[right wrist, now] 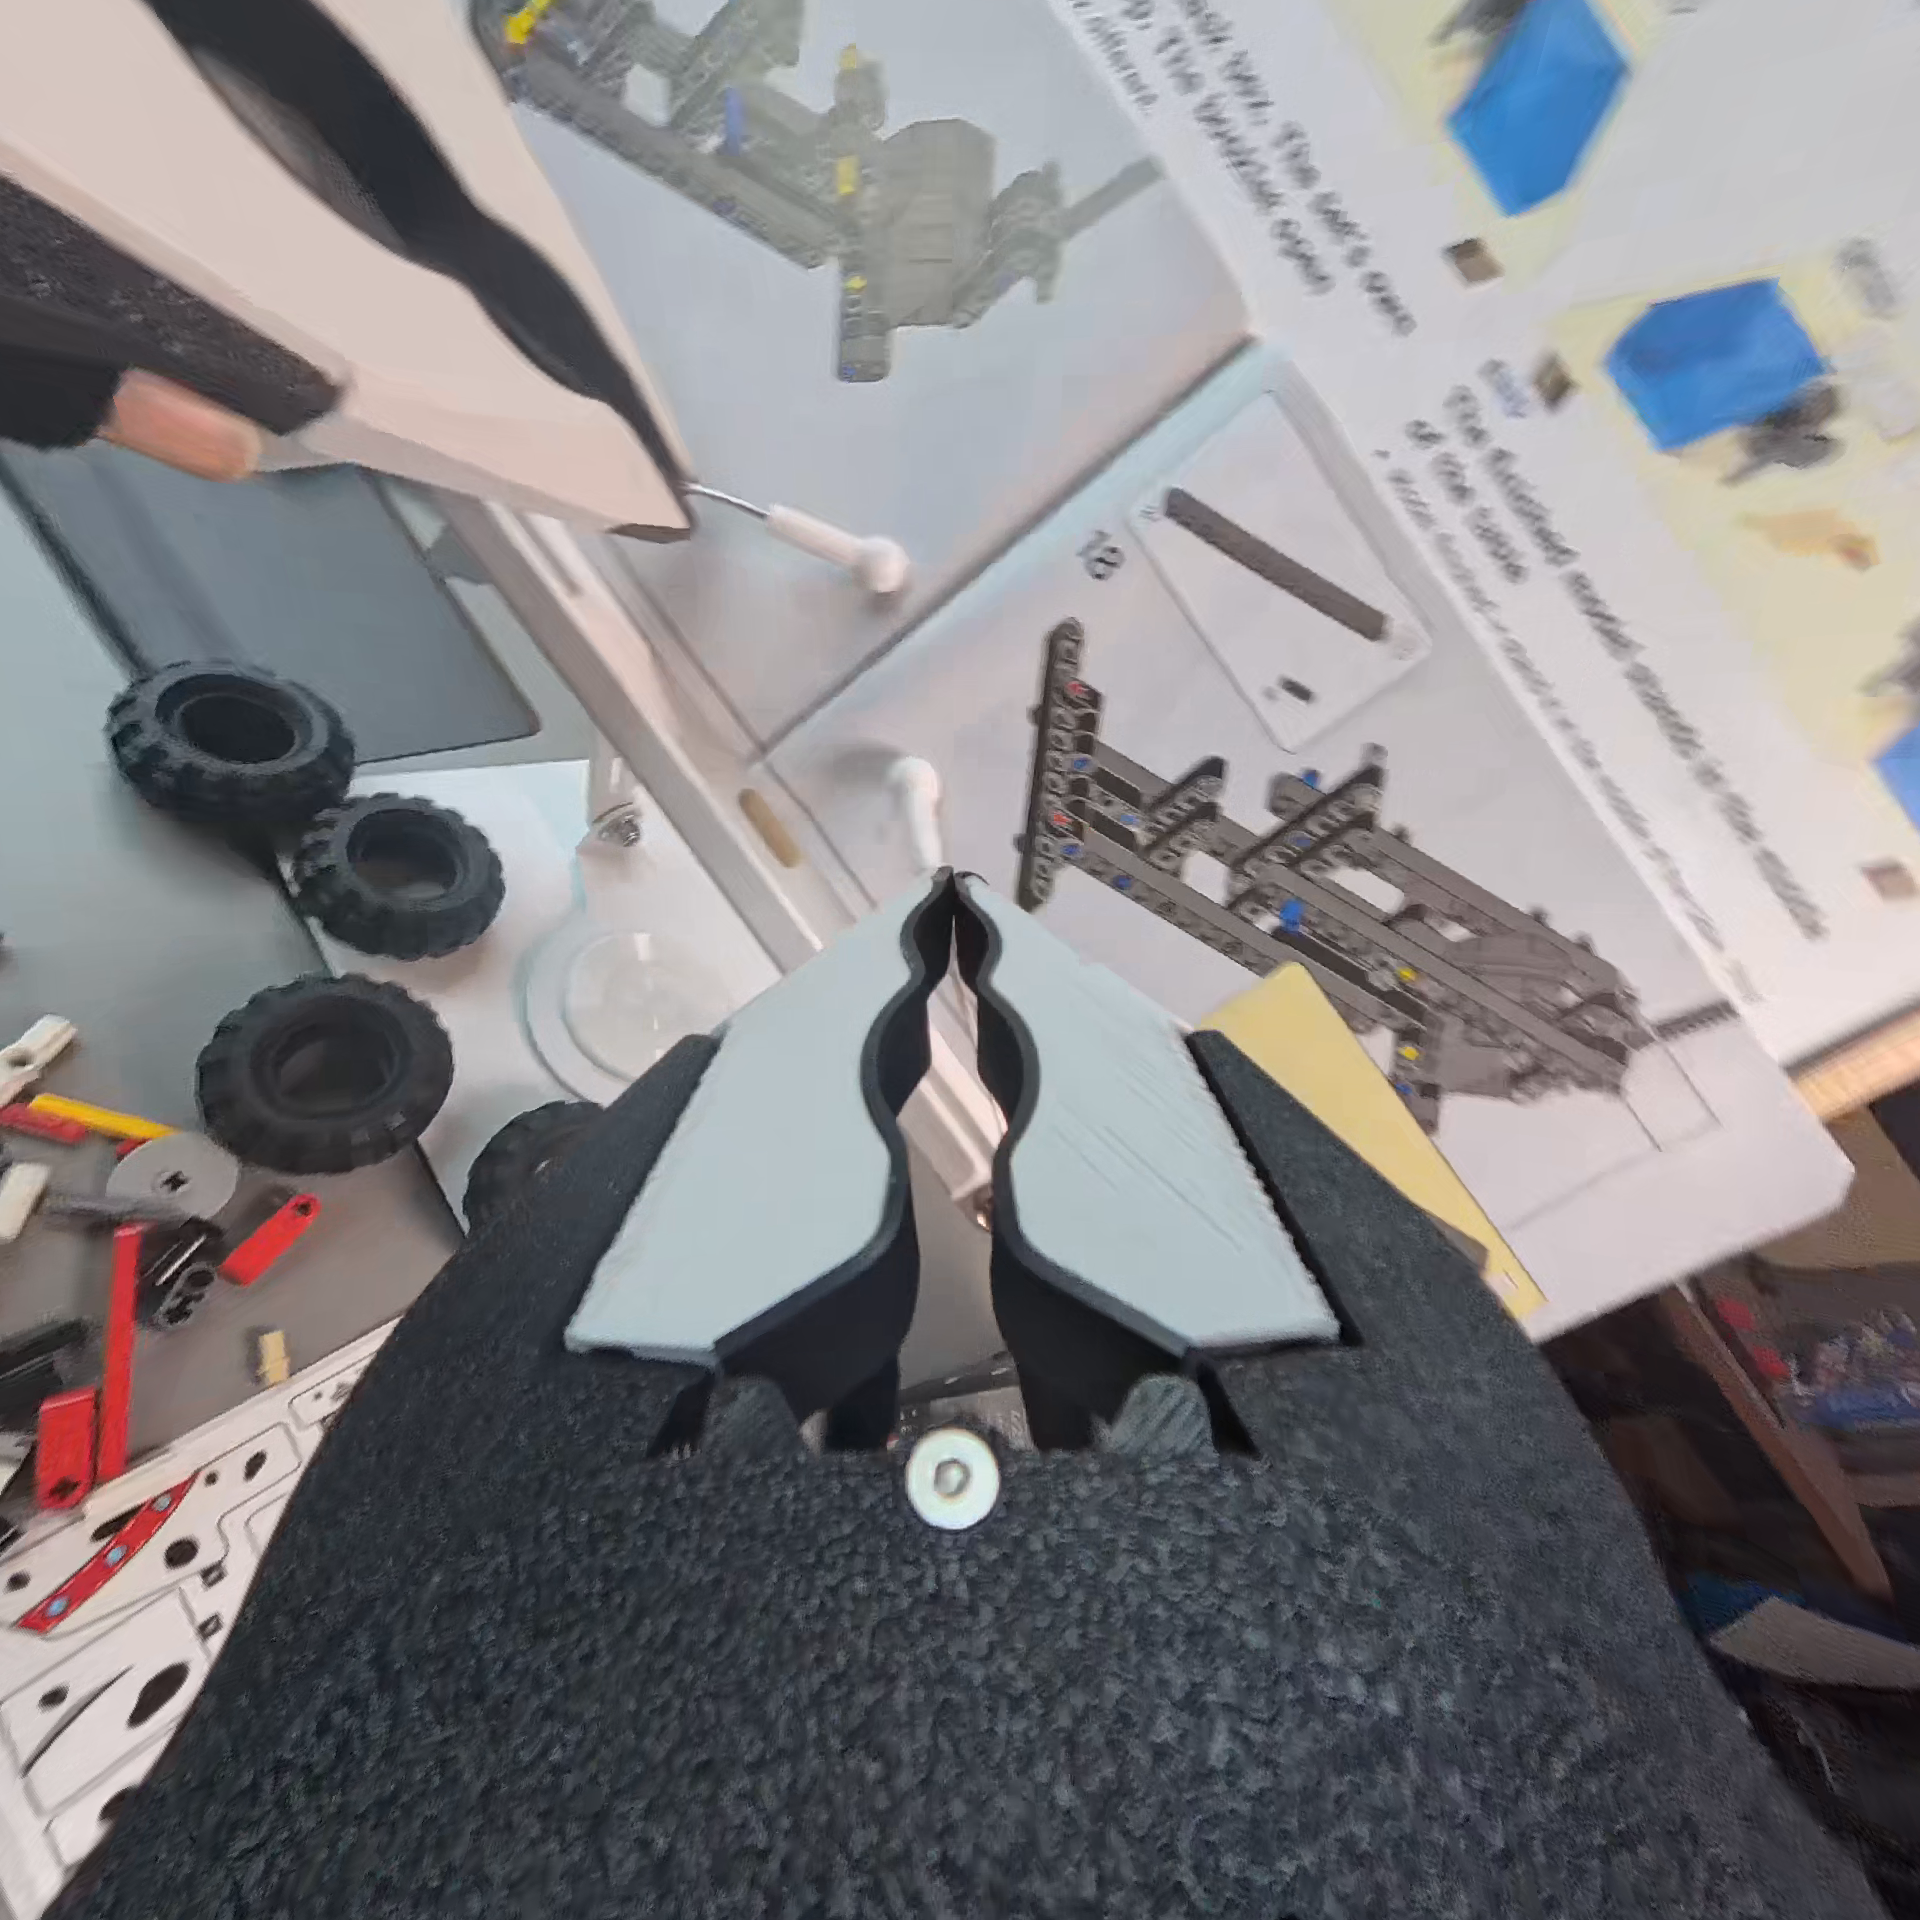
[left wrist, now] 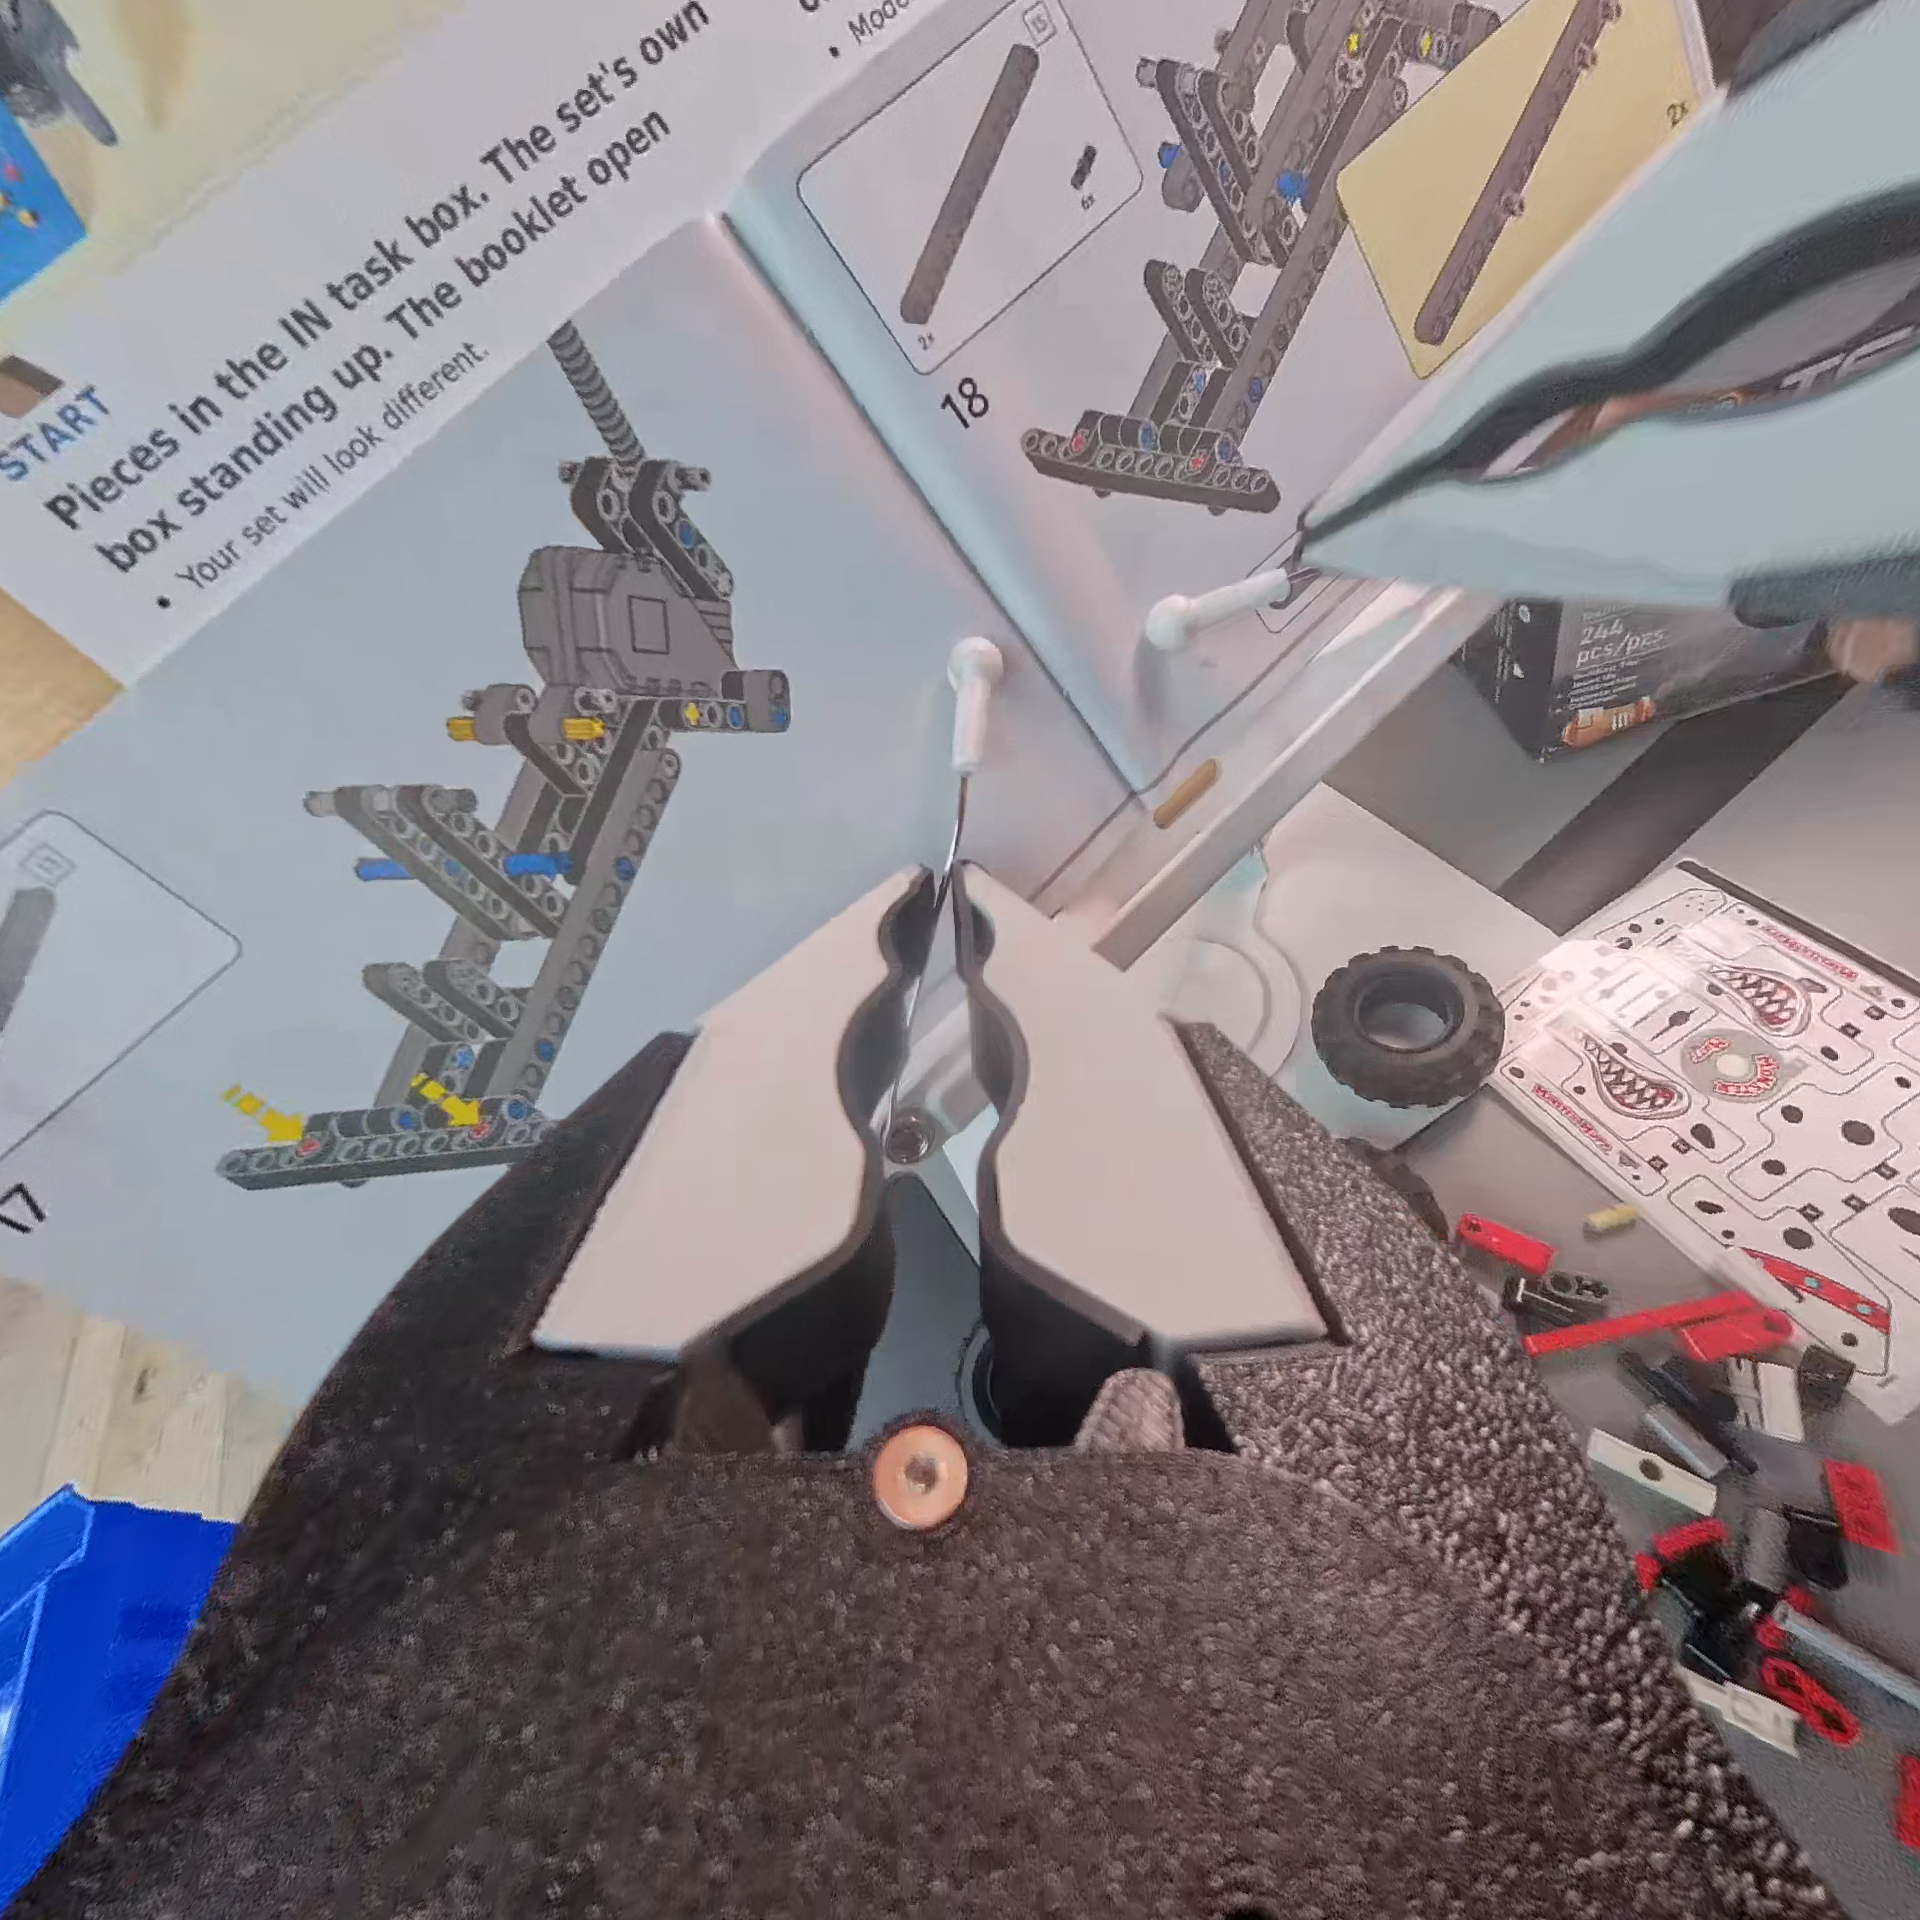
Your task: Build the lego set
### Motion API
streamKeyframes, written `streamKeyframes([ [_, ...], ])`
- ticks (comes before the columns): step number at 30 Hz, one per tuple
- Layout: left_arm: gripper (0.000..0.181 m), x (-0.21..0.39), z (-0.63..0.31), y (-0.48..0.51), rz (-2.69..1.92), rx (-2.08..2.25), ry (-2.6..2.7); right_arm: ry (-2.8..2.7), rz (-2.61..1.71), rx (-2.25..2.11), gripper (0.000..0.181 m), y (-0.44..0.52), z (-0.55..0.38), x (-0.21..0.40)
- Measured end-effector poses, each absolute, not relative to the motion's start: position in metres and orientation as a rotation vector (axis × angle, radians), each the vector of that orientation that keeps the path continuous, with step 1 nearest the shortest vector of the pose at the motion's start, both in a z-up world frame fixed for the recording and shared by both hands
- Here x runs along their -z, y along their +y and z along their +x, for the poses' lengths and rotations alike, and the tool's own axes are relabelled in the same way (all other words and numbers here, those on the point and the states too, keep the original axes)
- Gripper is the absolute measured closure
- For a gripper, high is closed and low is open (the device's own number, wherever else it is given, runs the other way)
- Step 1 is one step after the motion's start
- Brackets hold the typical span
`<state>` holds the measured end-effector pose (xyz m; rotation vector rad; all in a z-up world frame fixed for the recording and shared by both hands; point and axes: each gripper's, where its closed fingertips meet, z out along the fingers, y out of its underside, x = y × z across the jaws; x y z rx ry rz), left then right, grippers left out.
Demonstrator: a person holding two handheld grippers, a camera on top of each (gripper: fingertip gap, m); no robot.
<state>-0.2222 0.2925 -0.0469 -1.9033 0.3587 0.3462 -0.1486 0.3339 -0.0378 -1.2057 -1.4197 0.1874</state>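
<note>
The left gripper (left wrist: 943, 883) and right gripper (right wrist: 954, 883) are each pinching a wire page-holder arm against the open instruction booklet (left wrist: 644, 665). At the right of the left wrist view, a black tyre (left wrist: 1405, 1027), sticker sheet (left wrist: 1725, 1081) and loose red pieces (left wrist: 1652, 1325) are lying beside the bookstand.

The left gripper (left wrist: 940, 883), two pale grey wedge fingers with wavy black inner edges on a rough black body, has its tips pinched together, and a thin wire runs out from between them. The right gripper (right wrist: 954, 883), of the same grey-and-black build, has its tips pressed together too, with a slim gap widening behind them toward the body. A bare fingertip (right wrist: 182, 426) in a dark fingerless glove presses the left gripper's underside in the right wrist view.
</note>
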Motion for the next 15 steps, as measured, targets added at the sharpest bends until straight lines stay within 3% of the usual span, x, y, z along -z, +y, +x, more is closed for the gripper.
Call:
streamKeyframes([
  [8,0.176,0.032,-0.269,0.264,-1.711,-0.064,-0.105,-1.117,-1.334,-0.381,0.181,0.364,-0.065,0.037],
  [15,0.17,0.063,-0.288,0.24,-1.627,0.154,-0.39,-1.292,-1.217,-0.323,0.164,0.332,-0.114,0.023],
])
